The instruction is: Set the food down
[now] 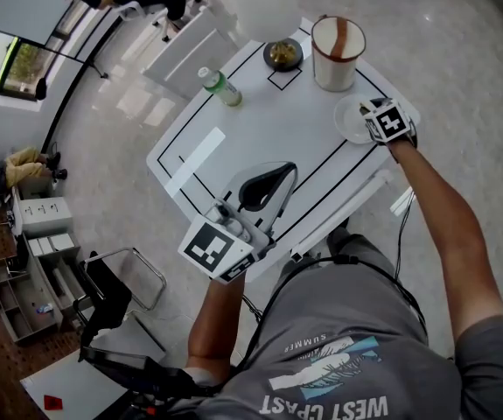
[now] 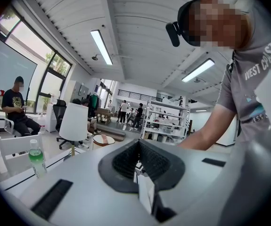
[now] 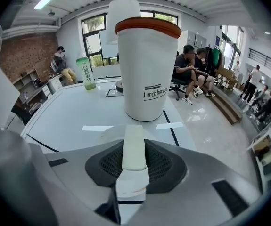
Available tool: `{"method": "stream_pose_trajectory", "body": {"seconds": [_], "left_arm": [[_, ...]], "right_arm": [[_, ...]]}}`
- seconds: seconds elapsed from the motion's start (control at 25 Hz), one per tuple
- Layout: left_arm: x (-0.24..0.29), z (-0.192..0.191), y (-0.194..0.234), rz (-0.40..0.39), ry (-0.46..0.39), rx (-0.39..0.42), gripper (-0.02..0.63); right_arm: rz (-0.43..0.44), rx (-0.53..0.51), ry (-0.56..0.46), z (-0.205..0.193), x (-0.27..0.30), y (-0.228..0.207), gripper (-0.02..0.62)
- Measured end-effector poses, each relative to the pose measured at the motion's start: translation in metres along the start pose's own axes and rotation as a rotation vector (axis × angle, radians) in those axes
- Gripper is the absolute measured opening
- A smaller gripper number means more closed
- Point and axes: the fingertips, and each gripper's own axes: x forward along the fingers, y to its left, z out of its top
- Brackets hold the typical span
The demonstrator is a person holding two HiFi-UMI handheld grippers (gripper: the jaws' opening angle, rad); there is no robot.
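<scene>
A small white plate [image 1: 349, 116] lies low over the right corner of the white table [image 1: 260, 134]. My right gripper [image 1: 376, 122] is at its right rim and shut on it. In the right gripper view the jaws [image 3: 133, 149] close on a pale strip, with the plate's disc [image 3: 103, 134] spreading beyond. Just past it stands a white lunch box bag [image 1: 337, 52] [image 3: 147, 69] with an orange rim. A bowl of food [image 1: 282, 54] sits left of the bag. My left gripper [image 1: 260, 195] [image 2: 142, 180] hovers at the near table edge, jaws together, holding nothing.
A green-labelled bottle [image 1: 220, 86] [image 2: 36, 158] stands at the table's left part. A white lamp shade [image 1: 264, 3] rises at the far end. Seated people and office chairs [image 3: 192, 69] are beyond the table, and a drawer cabinet [image 1: 41, 252] stands on the floor at left.
</scene>
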Motion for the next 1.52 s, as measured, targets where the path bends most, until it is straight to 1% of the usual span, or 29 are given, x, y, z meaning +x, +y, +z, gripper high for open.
{"method": "stream_pose_trajectory", "body": {"seconds": [0.08,0.16,0.24,0.36,0.44,0.52,0.68,0.8,0.84,1.0,1.24,1.52], "left_arm": [[0.000,-0.001,0.000,0.007,0.003,-0.002,0.008],[0.000,-0.002,-0.001,0.015,0.005,-0.004,0.008],[0.001,-0.001,-0.002,0.022,0.004,-0.007,0.008],[0.004,-0.004,-0.007,0.017,0.021,-0.008,0.008],[0.005,-0.008,-0.008,0.009,0.038,-0.002,0.008],[0.004,-0.007,-0.006,0.010,0.034,-0.006,0.008],[0.003,-0.005,-0.001,0.018,0.010,-0.013,0.008],[0.004,-0.008,0.007,0.028,0.008,-0.009,0.008],[0.005,-0.009,0.009,0.030,0.008,-0.009,0.008],[0.004,-0.011,0.011,0.032,0.010,-0.010,0.008],[0.003,-0.011,0.013,0.031,0.013,-0.014,0.008],[0.002,-0.015,0.018,0.029,0.020,-0.033,0.008]], "right_arm": [[-0.005,-0.027,0.026,-0.004,0.006,0.000,0.103],[-0.010,-0.042,0.094,-0.018,0.010,-0.001,0.103],[-0.062,-0.087,0.167,-0.032,0.009,-0.013,0.103],[-0.146,-0.173,0.226,-0.042,0.001,-0.033,0.103],[-0.173,-0.206,0.250,-0.047,0.001,-0.038,0.103],[-0.185,-0.238,0.268,-0.050,0.005,-0.037,0.103],[-0.192,-0.311,0.272,-0.048,0.018,-0.030,0.103],[-0.178,-0.421,0.222,-0.036,0.037,-0.025,0.103],[-0.182,-0.459,0.219,-0.035,0.042,-0.024,0.103],[-0.217,-0.594,0.236,-0.038,0.046,-0.020,0.103],[-0.293,-0.819,0.250,-0.036,0.045,-0.019,0.103],[-0.371,-1.035,0.265,-0.037,0.045,-0.020,0.103]]}}
